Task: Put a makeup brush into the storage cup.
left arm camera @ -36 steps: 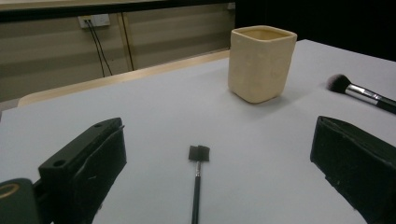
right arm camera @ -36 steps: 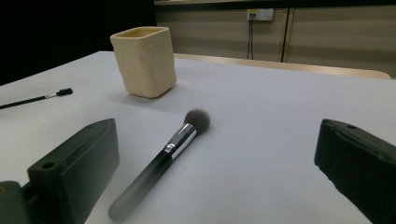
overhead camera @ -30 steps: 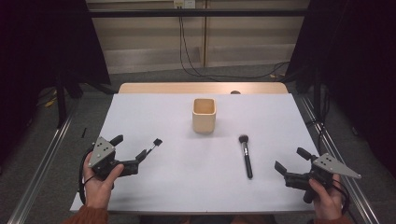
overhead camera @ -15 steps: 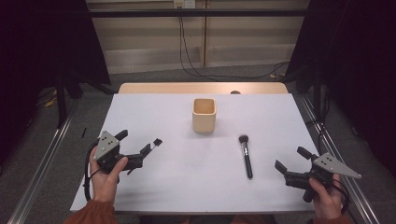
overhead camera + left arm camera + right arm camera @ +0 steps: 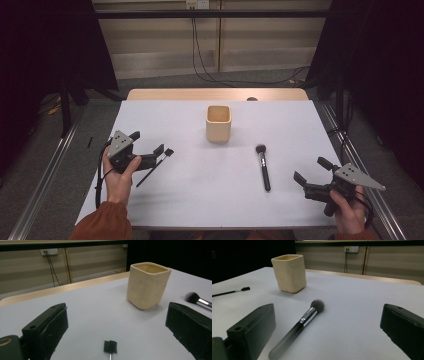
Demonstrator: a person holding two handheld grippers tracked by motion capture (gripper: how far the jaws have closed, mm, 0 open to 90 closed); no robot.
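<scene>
Lying flat on the worktop, thin brush head between spread left gripper fingers, untouched; right gripper fingers spread near big brush.

soft overhead light, dark surroundings, faint shadows, near tongs blurred.

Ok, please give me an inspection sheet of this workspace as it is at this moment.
Surface: white table, flat, unmarked.
Job's things: thin black brush lying in front of the left tool; large makeup brush lying flat; beige cup upright.
Clutter: nothing seen.
Grippers: left tool open over the thin brush; right tool open, apart from the large brush.
Cables: black cables on the back wall.
Surroundings: dark curtains, grey floor.
</scene>
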